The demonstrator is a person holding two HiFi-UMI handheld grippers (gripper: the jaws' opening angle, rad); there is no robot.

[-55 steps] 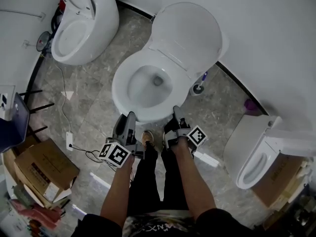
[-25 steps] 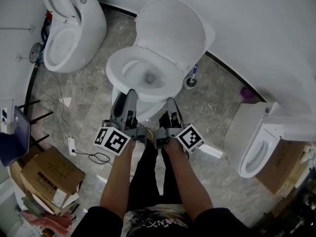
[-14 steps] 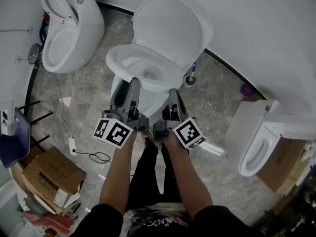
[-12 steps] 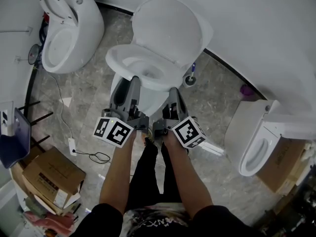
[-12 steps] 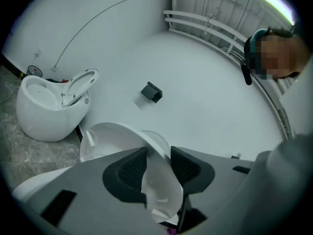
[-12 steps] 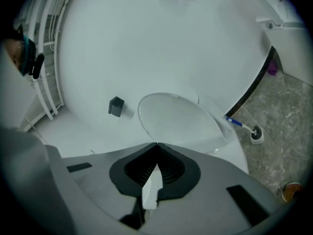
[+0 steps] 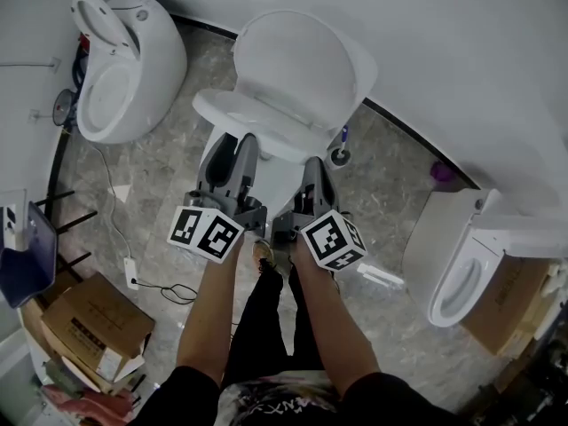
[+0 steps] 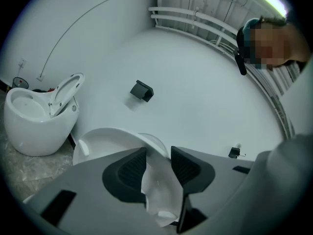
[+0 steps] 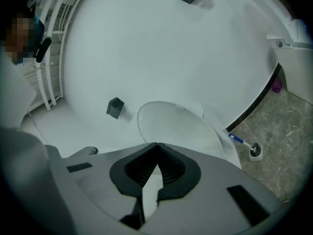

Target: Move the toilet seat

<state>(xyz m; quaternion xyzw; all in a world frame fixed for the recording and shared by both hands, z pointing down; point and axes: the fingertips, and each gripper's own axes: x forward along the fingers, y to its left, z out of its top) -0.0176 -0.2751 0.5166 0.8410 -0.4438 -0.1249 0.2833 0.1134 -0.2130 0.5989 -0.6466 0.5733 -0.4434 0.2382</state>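
Plainly, the toilet seat [image 7: 211, 106] is a white oval ring

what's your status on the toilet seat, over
Left gripper clamped on toilet seat front rim. Right gripper shut, empty, near the rim. Lid upright behind. Nothing blocking.
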